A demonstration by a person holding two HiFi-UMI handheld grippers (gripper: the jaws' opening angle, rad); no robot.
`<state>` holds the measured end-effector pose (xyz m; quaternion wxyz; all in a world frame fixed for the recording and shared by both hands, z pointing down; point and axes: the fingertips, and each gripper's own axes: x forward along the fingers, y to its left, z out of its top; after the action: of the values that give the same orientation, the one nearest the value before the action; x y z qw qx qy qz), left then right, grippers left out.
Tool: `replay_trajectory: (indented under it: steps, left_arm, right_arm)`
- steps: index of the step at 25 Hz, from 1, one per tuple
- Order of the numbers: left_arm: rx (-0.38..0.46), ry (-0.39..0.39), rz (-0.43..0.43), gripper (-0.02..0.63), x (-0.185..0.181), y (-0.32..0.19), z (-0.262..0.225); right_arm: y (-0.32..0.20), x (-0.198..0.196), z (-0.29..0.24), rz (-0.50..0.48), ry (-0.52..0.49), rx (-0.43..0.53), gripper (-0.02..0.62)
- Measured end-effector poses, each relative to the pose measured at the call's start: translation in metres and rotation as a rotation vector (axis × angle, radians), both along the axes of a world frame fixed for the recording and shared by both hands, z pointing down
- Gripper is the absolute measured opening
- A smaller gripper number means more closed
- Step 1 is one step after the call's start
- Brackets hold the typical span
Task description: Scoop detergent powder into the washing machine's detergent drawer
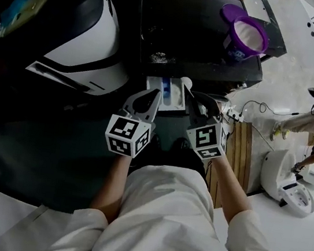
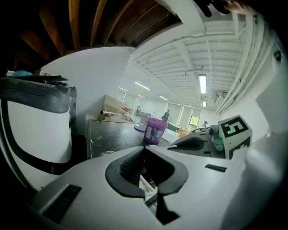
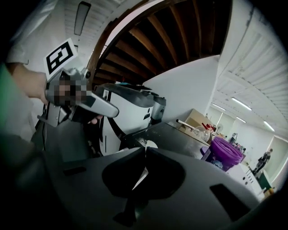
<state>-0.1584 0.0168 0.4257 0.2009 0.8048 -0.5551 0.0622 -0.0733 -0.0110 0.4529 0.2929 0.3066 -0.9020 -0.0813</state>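
Dark, flat and dusted with a patch of spilled powder (image 1: 158, 57), the washing machine top (image 1: 198, 46) fills the upper middle of the head view. An open purple detergent tub (image 1: 246, 37) with white powder inside stands at its far right corner. At the front edge the white detergent drawer (image 1: 165, 93), with a blue insert, is pulled out. The left gripper (image 1: 151, 96) hovers over the drawer's left side and the right gripper (image 1: 191, 98) just beside its right side. A white-and-black appliance (image 1: 82, 40) stands to the left.

Left gripper view: the left gripper (image 2: 144, 148) has its jaw tips pressed together with nothing between them. The purple tub (image 2: 155, 130) stands beyond on the dark top, and the right gripper's marker cube (image 2: 234, 132) is at the right.

Right gripper view: the right gripper (image 3: 145, 152) is likewise closed and empty. The tub (image 3: 223, 155) is at the right and the white-and-black appliance (image 3: 128, 114) behind.
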Motion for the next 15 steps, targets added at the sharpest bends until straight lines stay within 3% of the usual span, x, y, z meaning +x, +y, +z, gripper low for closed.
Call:
replay_trajectory:
  steps: [15]
  left_arm:
    - [0.100,-0.049,0.093,0.018,0.010,-0.020,-0.044]
  right_arm:
    - [-0.012,0.004,-0.065,0.138,-0.236,-0.023,0.009]
